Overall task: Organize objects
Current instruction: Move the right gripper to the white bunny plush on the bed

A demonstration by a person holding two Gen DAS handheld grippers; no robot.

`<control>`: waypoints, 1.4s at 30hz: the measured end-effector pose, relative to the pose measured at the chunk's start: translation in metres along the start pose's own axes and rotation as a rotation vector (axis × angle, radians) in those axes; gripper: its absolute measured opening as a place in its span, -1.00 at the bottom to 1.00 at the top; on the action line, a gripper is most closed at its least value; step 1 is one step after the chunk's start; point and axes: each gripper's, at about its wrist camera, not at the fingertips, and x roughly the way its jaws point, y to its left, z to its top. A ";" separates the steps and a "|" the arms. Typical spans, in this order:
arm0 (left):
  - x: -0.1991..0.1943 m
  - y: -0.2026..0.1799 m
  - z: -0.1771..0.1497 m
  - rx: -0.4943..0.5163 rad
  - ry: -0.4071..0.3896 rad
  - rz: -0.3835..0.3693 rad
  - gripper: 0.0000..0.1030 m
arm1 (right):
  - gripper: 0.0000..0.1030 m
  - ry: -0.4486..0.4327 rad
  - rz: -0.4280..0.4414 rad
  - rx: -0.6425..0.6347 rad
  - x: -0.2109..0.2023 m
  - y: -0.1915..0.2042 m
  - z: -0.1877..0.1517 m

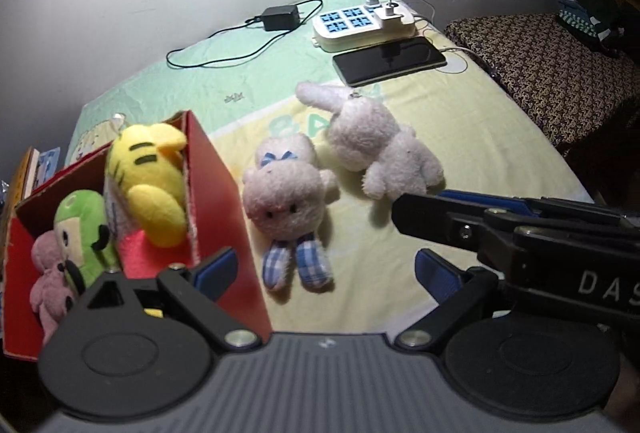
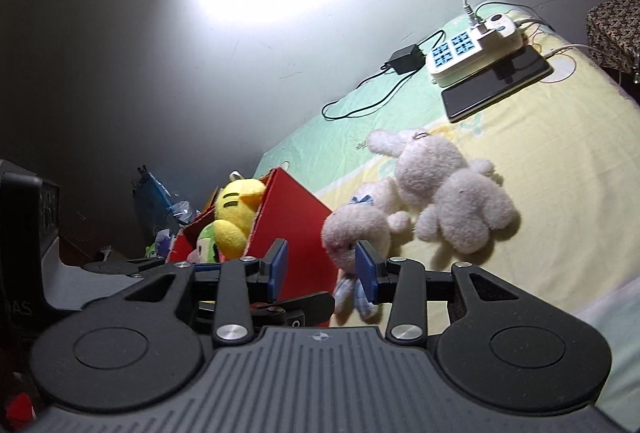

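The left claw (image 1: 324,265) gaped wide and empty near the bear (image 1: 286,201), ready to put it in the box (image 1: 224,193); the right claw (image 2: 322,269) was half open, empty.

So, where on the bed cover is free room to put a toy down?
Bare yellow bed cover lies right of the large white plush rabbit, below the black phone. A green strip lies under the black adapter cable. It is crowded between the red cardboard box and the small plaid-legged plush.
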 end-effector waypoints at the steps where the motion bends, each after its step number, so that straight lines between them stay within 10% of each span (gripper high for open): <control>1: 0.005 -0.002 0.001 -0.009 -0.002 -0.018 0.86 | -0.20 -0.002 -0.013 -0.005 -0.001 -0.006 0.003; 20: 0.092 -0.022 0.027 -0.121 -0.004 -0.219 0.84 | -0.20 0.055 -0.115 -0.099 0.044 -0.071 0.050; 42: 0.158 -0.024 0.050 -0.161 0.042 -0.254 0.62 | 0.04 0.186 -0.035 0.068 0.105 -0.125 0.067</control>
